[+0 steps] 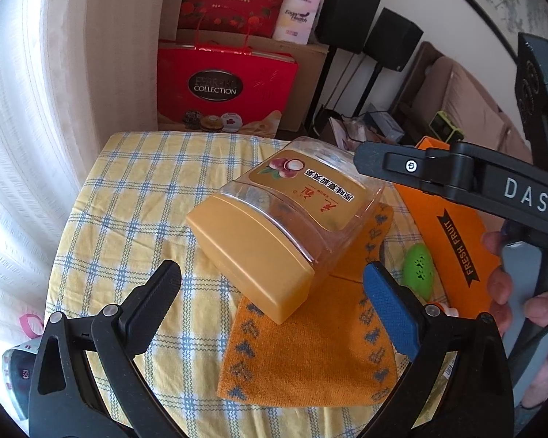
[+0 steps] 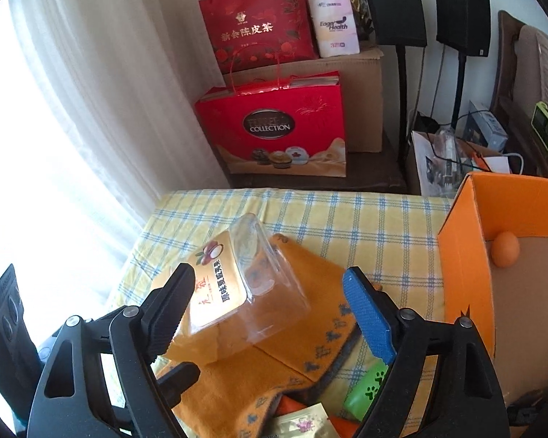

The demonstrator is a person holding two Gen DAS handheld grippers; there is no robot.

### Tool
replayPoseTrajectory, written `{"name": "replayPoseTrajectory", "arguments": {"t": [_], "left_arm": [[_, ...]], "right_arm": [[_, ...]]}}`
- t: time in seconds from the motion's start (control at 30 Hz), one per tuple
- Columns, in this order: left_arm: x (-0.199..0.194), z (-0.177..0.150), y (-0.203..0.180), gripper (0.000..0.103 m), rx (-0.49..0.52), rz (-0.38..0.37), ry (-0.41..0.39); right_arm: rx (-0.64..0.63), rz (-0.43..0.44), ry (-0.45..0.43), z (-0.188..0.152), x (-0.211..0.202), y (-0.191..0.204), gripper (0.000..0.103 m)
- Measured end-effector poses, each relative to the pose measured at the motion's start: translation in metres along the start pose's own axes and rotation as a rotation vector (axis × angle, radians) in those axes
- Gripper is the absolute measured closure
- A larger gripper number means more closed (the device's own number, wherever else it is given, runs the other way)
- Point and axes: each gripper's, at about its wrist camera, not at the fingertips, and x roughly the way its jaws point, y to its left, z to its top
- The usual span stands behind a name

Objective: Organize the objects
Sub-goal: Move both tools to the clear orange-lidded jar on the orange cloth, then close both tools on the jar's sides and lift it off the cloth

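Note:
A clear plastic jar (image 1: 292, 204) with a yellow lid (image 1: 252, 255) lies on its side on an orange patterned cloth (image 1: 310, 350), lid toward my left gripper (image 1: 272, 268). That gripper stands open just short of the lid, its fingers apart from it. In the right wrist view the jar's (image 2: 252, 284) clear bottom end lies between the fingers of my right gripper (image 2: 268, 277). The blue pad (image 2: 369, 314) stands clear of the jar, so this gripper is open. In the left wrist view one finger (image 1: 376, 162) of the right gripper reaches over the jar's far end.
An orange "FRESH FRUIT" box (image 2: 464, 255) stands open at the table's right with an orange ball (image 2: 506, 249) inside. A green paw-print egg (image 1: 418, 270) and a sachet (image 2: 303, 423) lie near it. Checked tablecloth (image 1: 128, 189) covers the table. Red gift bags (image 2: 274, 127) stand beyond.

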Motion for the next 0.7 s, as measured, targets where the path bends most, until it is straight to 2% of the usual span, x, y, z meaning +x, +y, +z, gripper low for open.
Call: {"name": "replayPoseTrajectory", "arguments": {"t": [0.37,0.53,0.7], "left_arm": [[0.018,0.001,0.001,0.004,-0.015,-0.039,0.026],[0.024,0.002,-0.001,0.011,-0.009,-0.059,0.041],[0.025,0.002,-0.003,0.016,-0.009,-0.049,0.045]], "right_arm": [[0.028,0.032,0.053,-0.003,0.026,-0.002,0.022],[0.028,0.048,0.075,-0.008,0.033,0.000,0.033],[0.038,0.056,0.080,-0.009,0.034,0.000,0.034]]}}
